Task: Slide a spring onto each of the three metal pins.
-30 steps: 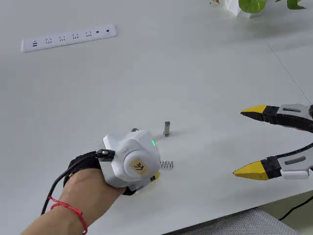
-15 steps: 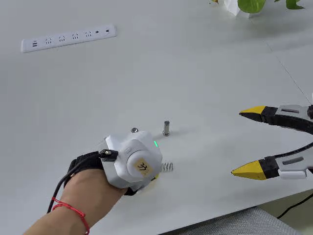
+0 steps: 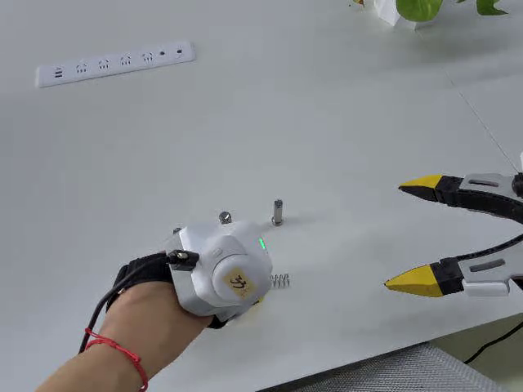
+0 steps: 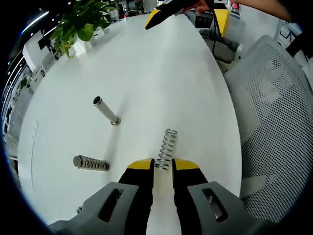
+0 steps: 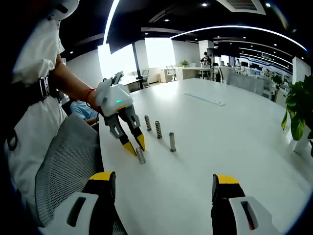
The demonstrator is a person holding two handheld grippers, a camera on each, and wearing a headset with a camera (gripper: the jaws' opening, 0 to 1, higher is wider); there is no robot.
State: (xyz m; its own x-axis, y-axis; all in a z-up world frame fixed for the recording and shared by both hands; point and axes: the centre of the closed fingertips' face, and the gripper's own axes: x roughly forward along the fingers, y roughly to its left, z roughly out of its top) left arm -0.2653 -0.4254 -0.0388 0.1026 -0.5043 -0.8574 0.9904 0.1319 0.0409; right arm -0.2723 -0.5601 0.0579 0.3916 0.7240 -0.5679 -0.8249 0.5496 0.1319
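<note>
**Left jaws on the spring, one pin bare**

The left gripper [image 4: 163,165] sat low over the table [image 3: 327,122]. Its yellow tips were drawn in to a narrow gap, and the near end of the spring [image 4: 166,146] was pinched between them. The rest of the spring lay flat on the table and pointed away from the jaws.

Just beyond it stood the bare pin [image 4: 105,110], upright and apart from the spring. In the right gripper view the three pins formed a short row. The two other pins [image 5: 158,129] each already wore a coil, and the bare pin stood at the end nearer the plant [image 3: 421,8].

The right gripper [image 5: 164,178] hung well apart from the pins, off to the right. Its jaws were spread wide and held nothing.

A yellow sticker [image 3: 237,283] on the left gripper's white body carried a dark mark too small to read. A green light [image 3: 261,243] glowed beside it. A power strip [image 3: 114,63] lay far across the table, its markings too small to read.
</note>
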